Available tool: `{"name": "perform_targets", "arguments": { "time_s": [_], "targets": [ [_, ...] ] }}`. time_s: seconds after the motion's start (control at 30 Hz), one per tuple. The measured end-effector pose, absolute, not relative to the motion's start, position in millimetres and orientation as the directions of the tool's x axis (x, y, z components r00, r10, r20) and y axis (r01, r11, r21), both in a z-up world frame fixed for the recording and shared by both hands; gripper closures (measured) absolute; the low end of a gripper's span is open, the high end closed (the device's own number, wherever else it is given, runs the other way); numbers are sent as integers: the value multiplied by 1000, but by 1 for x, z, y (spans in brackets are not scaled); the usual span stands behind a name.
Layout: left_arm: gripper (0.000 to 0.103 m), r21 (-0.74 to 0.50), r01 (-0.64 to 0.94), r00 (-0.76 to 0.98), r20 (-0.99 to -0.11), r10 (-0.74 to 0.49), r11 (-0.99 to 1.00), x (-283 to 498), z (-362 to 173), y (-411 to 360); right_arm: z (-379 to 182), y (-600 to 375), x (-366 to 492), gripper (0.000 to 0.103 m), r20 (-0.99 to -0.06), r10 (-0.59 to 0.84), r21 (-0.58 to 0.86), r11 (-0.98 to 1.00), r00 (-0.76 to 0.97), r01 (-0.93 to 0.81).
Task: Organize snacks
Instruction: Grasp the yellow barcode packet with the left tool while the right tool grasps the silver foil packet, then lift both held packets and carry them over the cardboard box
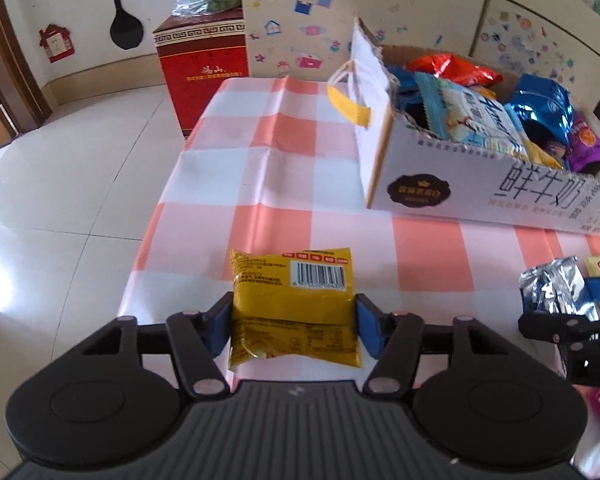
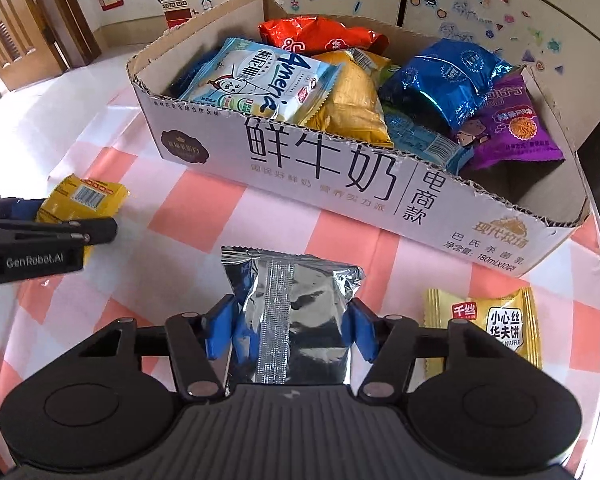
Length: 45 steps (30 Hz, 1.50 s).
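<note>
My left gripper [image 1: 294,326] is clamped on a yellow snack packet [image 1: 294,308], its blue pads pressing both side edges, and my right gripper [image 2: 290,330] is clamped the same way on a silver foil packet [image 2: 292,320]. Both packets sit between my fingers just above the checked counter [image 1: 284,128], and the open cardboard box [image 2: 340,184] lies ahead of each gripper, further off to the right for the left one. I judge the job well along: the box already holds a heap of bags, red, light blue, gold, dark blue and purple. What is left, as far as I can see, is the two packets I hold and a yellow waffle packet [image 2: 496,328] lying on the counter just right of my right gripper. Each held packet runs its long axis straight forward along my fingers, toward the box; the yellow one shows its barcode end forward, the silver one its back seam up.
</note>
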<state>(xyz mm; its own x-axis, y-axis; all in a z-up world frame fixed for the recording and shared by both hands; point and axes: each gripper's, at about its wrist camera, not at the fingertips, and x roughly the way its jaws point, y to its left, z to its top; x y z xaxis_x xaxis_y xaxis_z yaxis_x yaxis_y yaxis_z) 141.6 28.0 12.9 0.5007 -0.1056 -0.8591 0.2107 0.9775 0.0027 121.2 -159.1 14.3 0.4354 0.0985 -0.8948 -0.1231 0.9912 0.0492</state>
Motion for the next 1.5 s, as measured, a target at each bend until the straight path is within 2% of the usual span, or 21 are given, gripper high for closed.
{"name": "perform_targets", "arguments": {
  "time_s": [0.67,0.97,1.33,1.5],
  "targets": [
    [45,-54,185,614,-773,-159,981,129,57,35,71,-167,112,37,-809,204,133,977,551,-167],
    [45,-59,177,663,-730,-163,982,123,77,35,84,-169,106,37,-776,199,121,978,598,-169],
    [45,-39,189,778,-603,-174,981,122,121,12,130,-205,103,37,-629,161,148,985,761,-86],
    [44,-63,213,785,-583,-209,975,125,131,-7,144,-224,105,37,-574,112,144,989,811,-35]
  ]
}}
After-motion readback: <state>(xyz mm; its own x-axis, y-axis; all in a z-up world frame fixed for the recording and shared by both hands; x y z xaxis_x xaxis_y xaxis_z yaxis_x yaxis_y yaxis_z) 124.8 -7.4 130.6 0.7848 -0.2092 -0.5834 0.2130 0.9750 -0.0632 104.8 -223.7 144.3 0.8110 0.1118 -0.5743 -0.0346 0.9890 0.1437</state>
